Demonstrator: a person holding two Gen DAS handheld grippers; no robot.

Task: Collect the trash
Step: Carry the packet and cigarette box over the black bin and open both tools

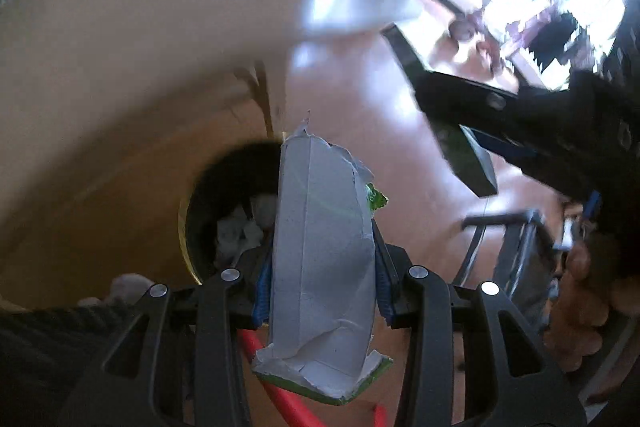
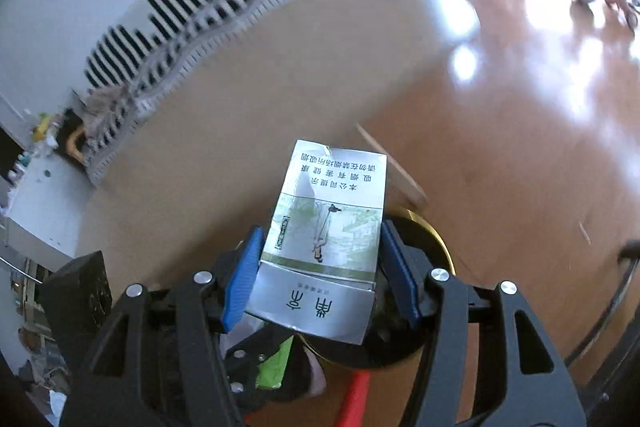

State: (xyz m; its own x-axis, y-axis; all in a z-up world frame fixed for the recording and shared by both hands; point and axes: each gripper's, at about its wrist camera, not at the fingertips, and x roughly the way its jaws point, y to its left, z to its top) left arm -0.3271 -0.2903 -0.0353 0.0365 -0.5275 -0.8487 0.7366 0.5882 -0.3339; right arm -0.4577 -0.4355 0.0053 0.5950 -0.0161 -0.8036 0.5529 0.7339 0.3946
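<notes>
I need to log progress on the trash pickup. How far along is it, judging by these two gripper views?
Done: crumpled white paper already lies inside the gold-rimmed bin. In hand: the left gripper is shut on a torn carton piece, and the right gripper is shut on a cigarette pack; both are near the bin. Left: dropping both in. Whether more trash remains elsewhere cannot be told.

The right gripper clamps a flattened cigarette pack between its blue pads; the pack bears Chinese text and a green illustration of a figure; below it sits a dark round trash bin with a gold rim; the left gripper, beneath the pack, holds a green-edged scrap; a striped cushion lies on the beige sofa; the wooden floor reflects light.
</notes>
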